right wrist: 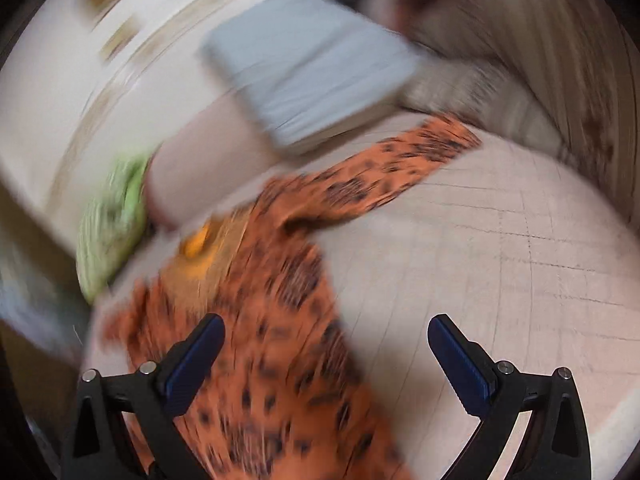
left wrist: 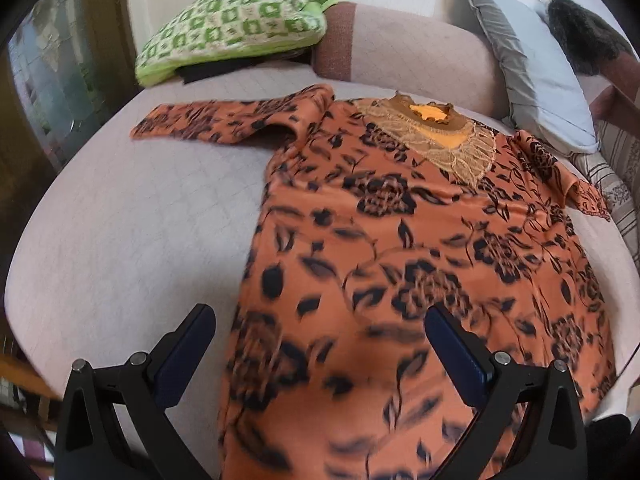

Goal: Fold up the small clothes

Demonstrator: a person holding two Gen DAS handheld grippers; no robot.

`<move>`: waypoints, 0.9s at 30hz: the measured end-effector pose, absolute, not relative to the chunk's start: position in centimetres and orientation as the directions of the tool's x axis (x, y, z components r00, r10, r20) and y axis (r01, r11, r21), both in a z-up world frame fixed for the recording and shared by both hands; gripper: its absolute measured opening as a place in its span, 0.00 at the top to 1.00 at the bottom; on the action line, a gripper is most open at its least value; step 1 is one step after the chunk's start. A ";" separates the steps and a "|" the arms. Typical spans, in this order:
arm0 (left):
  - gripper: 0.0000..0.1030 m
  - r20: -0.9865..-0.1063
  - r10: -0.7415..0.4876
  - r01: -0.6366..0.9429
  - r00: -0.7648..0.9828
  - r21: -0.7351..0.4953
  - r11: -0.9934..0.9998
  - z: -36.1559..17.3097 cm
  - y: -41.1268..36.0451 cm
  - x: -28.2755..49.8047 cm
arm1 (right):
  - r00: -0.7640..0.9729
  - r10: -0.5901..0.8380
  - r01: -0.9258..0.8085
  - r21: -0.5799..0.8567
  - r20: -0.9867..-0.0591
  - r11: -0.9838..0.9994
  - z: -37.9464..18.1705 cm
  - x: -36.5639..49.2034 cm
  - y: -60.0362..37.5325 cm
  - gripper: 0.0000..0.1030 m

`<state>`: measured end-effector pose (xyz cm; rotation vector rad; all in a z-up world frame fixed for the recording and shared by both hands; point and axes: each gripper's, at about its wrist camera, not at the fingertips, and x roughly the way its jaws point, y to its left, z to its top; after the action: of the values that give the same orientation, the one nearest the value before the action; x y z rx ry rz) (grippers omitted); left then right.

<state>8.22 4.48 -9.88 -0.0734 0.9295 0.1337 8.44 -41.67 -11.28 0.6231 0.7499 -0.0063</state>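
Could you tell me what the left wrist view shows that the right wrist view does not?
Only the left wrist view shows the lace collar sharply, the dark furry item at the far right, and the left sleeve stretched out flat. Only the right wrist view, heavily blurred, shows the right sleeve laid out straight and a wide bare stretch of quilted cover. Both share the orange floral top, the green patterned cushion, the grey pillow, and an open gripper: left gripper, right gripper.
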 end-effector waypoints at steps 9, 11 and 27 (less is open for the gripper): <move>0.00 -0.776 0.048 -0.124 0.629 -0.039 0.991 -12.5 3.8 13.4 | 0.732 0.194 0.437 0.668 -0.653 0.602 -17.3 23.7 -57.2 0.34; 0.00 -0.785 0.044 -0.123 0.618 -0.041 0.992 -13.2 3.6 13.9 | 0.717 0.168 0.469 0.647 -0.676 0.601 -18.1 25.8 -58.3 0.34; 0.00 -0.804 0.009 -0.152 0.595 -0.101 0.983 -13.9 4.3 14.2 | 0.657 -0.075 0.500 0.359 -0.750 0.788 -14.4 34.0 -56.5 0.92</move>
<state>14.18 4.28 -13.93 -0.1654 0.9304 0.0939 33.97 -56.47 -14.38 0.5871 0.7948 -0.3479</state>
